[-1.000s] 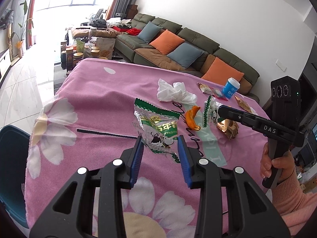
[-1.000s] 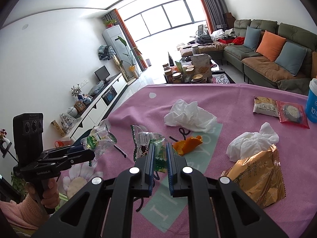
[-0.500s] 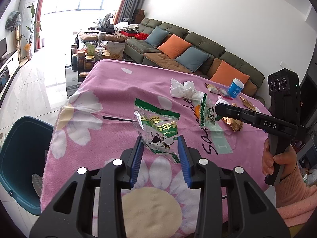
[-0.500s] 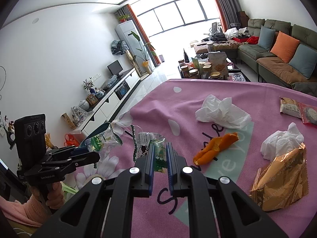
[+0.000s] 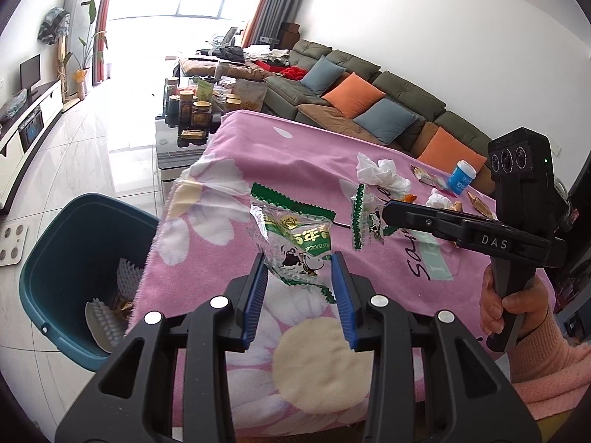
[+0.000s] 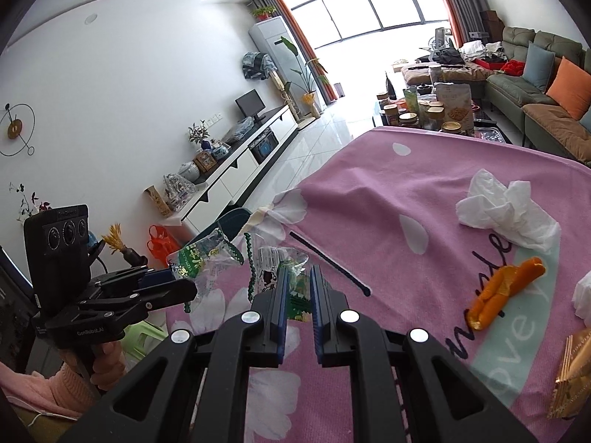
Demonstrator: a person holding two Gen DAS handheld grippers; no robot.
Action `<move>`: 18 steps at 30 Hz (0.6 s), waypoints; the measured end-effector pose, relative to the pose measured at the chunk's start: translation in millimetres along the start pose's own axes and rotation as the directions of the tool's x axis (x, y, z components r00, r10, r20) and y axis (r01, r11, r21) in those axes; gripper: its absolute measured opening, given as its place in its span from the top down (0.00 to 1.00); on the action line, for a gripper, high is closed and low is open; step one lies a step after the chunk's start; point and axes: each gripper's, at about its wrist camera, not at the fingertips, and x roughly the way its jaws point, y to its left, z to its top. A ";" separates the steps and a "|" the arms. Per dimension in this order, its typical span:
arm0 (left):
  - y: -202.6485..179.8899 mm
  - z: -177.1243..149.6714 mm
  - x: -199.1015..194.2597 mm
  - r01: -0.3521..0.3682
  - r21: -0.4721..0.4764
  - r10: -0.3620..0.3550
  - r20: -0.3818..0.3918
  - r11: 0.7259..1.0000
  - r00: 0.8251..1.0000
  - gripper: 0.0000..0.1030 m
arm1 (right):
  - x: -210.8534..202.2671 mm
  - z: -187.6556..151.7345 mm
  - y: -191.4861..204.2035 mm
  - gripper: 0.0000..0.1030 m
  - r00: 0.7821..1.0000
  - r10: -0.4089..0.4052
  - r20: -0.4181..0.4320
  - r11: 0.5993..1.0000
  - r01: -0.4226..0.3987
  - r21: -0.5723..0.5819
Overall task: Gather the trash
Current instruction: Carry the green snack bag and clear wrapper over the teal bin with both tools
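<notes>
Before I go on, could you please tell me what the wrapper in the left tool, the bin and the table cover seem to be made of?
Wrapper: thin, glossy plastic film, part clear, crinkled, with zigzag-cut ends.
Bin: smooth, matte teal, probably moulded plastic.
Table cover: soft, fuzzy pink cloth, fleece-like, with a flower print.

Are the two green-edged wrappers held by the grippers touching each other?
Apart. The left wrist view shows pink cloth between the left gripper's wrapper and the right gripper's wrapper.
</notes>
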 end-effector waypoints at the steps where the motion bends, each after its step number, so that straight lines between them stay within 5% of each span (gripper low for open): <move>1: 4.1 -1.3 -3.9 -0.010 -0.008 0.010 0.004 1.000 1.000 0.66 | 3.9 1.7 4.6 0.90 1.000 0.010 -0.004 1.000 -0.010 -0.010; 18: 53.0 -7.7 -39.5 -0.091 -0.087 0.096 0.056 0.992 0.994 0.66 | 35.8 14.2 47.1 0.90 0.996 0.074 -0.053 0.993 -0.079 -0.086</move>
